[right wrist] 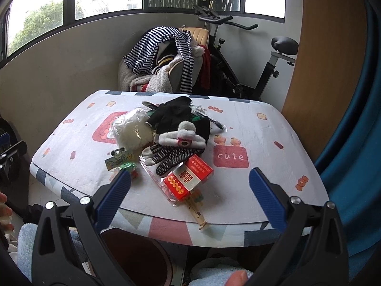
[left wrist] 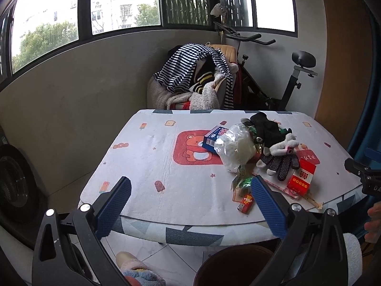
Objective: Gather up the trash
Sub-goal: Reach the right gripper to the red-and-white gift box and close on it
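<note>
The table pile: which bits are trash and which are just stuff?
Trash, probably: red box, blue box, crumpled plastic bag, green wrapper, small red pack.

Just lying about: dotted glove, black glove, striped shirt, exercise bike.

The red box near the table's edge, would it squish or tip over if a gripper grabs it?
The red box looks like thin card, so it would probably dent under a hard squeeze. It lies flat on a clear packet, so it would more likely slide than tip. It is probably light for its size.
</note>
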Demonstrator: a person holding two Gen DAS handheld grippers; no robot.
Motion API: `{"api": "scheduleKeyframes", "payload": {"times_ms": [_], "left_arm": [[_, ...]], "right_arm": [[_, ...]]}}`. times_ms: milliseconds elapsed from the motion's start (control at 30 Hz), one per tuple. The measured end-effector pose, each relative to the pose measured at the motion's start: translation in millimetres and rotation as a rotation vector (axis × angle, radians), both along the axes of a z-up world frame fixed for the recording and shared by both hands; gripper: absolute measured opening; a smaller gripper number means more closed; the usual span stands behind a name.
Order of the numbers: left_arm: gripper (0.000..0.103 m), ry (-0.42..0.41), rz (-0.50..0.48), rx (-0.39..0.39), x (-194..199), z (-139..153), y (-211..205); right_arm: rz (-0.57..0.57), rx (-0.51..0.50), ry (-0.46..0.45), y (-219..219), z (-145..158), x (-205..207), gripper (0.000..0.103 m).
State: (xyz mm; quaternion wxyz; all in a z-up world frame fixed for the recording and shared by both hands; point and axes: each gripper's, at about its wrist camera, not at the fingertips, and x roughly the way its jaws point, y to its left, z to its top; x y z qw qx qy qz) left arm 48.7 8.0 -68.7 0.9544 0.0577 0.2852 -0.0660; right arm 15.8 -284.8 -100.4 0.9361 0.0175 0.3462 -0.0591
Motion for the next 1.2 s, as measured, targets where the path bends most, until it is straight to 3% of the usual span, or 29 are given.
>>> {"api": "scheduleKeyframes", "payload": {"times_ms": [167,267,433,567,700,933,1033,1200], "left_arm": [[0.099,0.051,0.002,-0.008,19,-24,5],[0.099,0.107,-0.030,-0.030,31,-39,3],[0.099,0.153,-0.020,0.002,47,-58,-6],[0.098,0.200,0.011,-0.062,60,-67,1],[0.098,0.209,0.033,-0.067,63,-73,8],[0.098,0.218,0.022,-0.112,66,-77,13],[0.098,0.221,0.013,-0.128,67,-80,12],[0.098,0.227,-0.001,-0.120,67,-82,4]], "right_arm": [[-0.058,-0.016,0.107,-14,-42,20,0.098],[-0.047,0.029,0.141,-18,-67,33,0.098],[-0.015,0.053,0.189,-8,-98,65,0.098],[-0.012,0.024,0.213,4,-115,91,0.098],[0.049,-0.173,0.215,18,-119,105,0.098],[0.324,-0.316,0.218,26,-111,105,0.098],[0.353,-0.321,0.220,18,-113,110,0.098],[0.387,-0.209,0.286,6,-129,122,0.098]]}}
